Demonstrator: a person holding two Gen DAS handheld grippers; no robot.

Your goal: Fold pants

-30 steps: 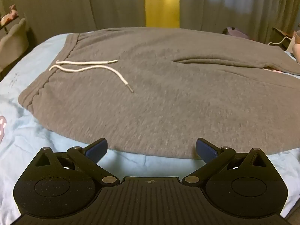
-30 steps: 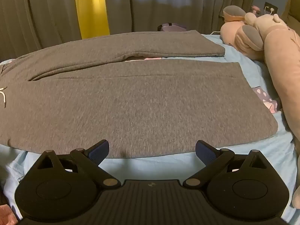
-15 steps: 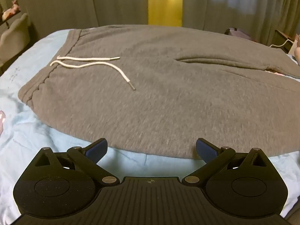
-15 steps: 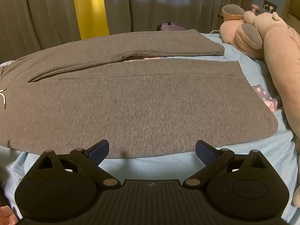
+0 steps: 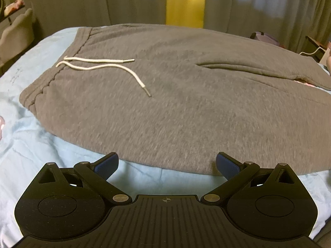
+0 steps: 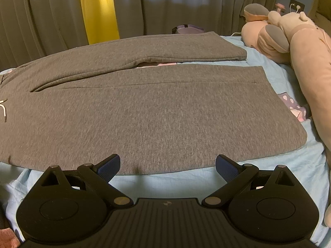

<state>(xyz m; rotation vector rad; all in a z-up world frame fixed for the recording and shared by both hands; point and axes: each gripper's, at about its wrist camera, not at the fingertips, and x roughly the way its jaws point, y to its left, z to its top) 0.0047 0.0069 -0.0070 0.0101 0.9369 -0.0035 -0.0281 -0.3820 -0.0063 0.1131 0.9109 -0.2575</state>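
dim, warm cast, fisheye edges, slight blur

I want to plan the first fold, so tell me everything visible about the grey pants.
The grey pants are soft, fleece-like sweatpants lying flat and unfolded on a light blue bedsheet. The ribbed waistband lies at the left, with two white drawstring ends loose on the fabric. The legs run rightward, slightly apart, to open hems near a pink plush toy. The left hand-held gripper and right hand-held gripper are open at the near edge, gripping nothing.
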